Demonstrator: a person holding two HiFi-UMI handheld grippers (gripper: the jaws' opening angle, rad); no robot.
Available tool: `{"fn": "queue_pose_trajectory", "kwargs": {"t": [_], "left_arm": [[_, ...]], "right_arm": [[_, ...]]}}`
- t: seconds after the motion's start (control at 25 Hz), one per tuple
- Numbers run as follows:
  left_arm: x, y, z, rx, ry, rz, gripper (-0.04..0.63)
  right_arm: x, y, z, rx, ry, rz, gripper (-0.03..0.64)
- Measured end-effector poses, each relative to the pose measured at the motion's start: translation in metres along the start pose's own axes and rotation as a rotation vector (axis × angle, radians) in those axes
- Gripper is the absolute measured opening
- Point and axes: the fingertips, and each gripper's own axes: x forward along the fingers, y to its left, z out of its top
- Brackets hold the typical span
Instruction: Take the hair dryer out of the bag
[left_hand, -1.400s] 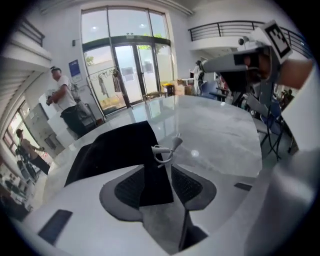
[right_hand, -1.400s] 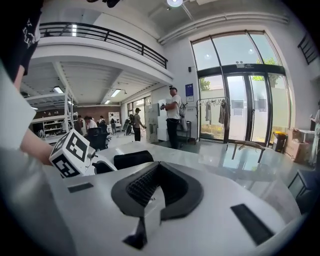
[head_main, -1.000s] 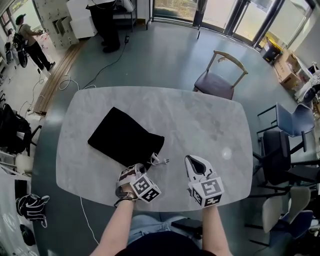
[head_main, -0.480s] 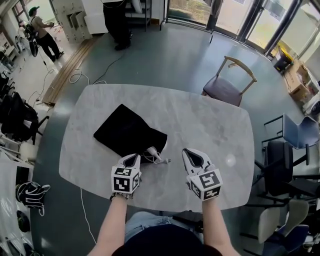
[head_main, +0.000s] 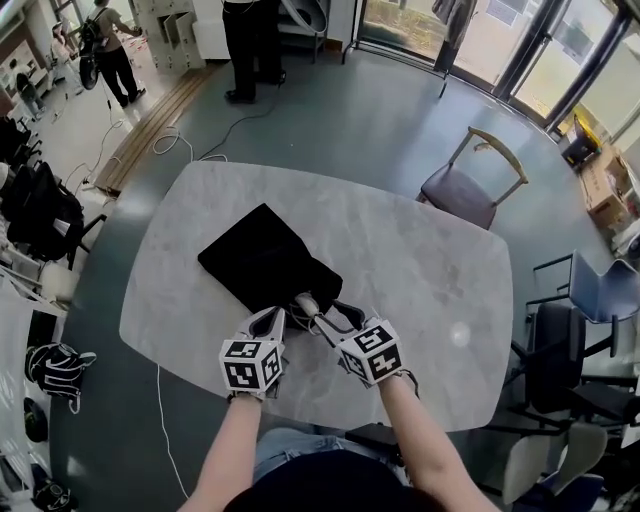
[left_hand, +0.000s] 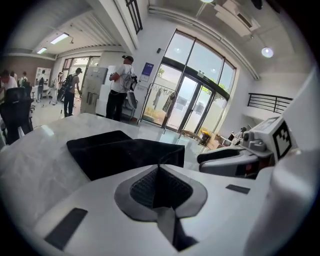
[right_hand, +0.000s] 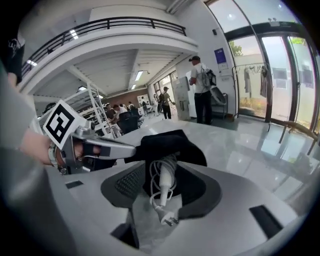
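Observation:
A black cloth bag (head_main: 262, 262) lies on the marble table (head_main: 430, 250), mouth toward me. The hair dryer's white handle and coiled cord (head_main: 306, 303) stick out of that mouth. My left gripper (head_main: 272, 320) is shut on the bag's near rim and holds the fabric (left_hand: 120, 152) raised. My right gripper (head_main: 322, 318) reaches in from the right, and its jaws are opening. In the right gripper view the cord bundle (right_hand: 169, 165) and plug (right_hand: 168, 219) lie between the spread pads (right_hand: 131, 186), which do not press on them. The dryer's body is hidden in the bag.
A wooden chair (head_main: 468, 185) stands beyond the table's far right; blue and dark chairs (head_main: 590, 300) stand at the right. People (head_main: 250, 45) stand by the far wall, and a cable (head_main: 175, 145) trails over the floor. Bags (head_main: 40, 215) sit at the left.
My right gripper has swung left to the bag's mouth and its jaws have spread around the cord. My left gripper rolled upright and rose with the bag's rim.

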Motion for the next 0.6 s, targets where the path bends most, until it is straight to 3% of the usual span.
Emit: {"fn": "queue_pose_trajectory", "kwargs": {"t": [0.04,0.36,0.6], "left_arm": [[0.000,-0.001,0.000,-0.004,-0.001,-0.003,0.020],[-0.002,0.000,-0.003,-0.017,-0.004,-0.026,0.020],[-0.002,-0.003,-0.005,-0.017,0.014,-0.052,0.021]], "right_arm": [[0.010,0.000,-0.004,0.004,0.034,0.010,0.208],[0.078,-0.004,-0.035,0.004,0.268,0.004,0.229],[0.106,-0.016,-0.042,-0.048,0.374,-0.093,0.232]]}}
